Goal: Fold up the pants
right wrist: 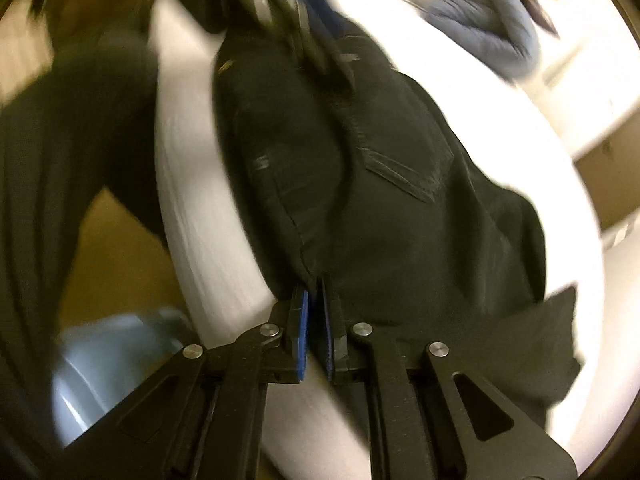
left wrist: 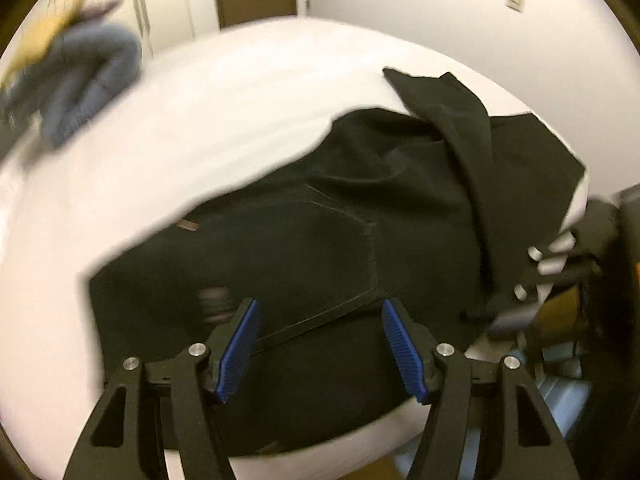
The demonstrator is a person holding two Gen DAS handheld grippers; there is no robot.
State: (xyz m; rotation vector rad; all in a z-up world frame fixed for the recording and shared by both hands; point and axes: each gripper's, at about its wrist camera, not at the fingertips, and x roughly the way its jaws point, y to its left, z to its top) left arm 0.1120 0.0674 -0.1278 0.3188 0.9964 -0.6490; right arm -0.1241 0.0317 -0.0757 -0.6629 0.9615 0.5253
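right wrist: right claw (right wrist: 314,300) pinching pants (right wrist: 400,208) edge | left claw (left wrist: 320,328) spread, empty | pull taut, then fold

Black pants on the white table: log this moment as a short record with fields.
garment: black pants, spread on the white table, back pocket up, one part folded over the rest
left gripper: open, above the pants, holding nothing
right gripper: shut on the pants edge near the table rim
other items: blue-grey clothes piled at the far side of the table
image quality: motion blur in both views
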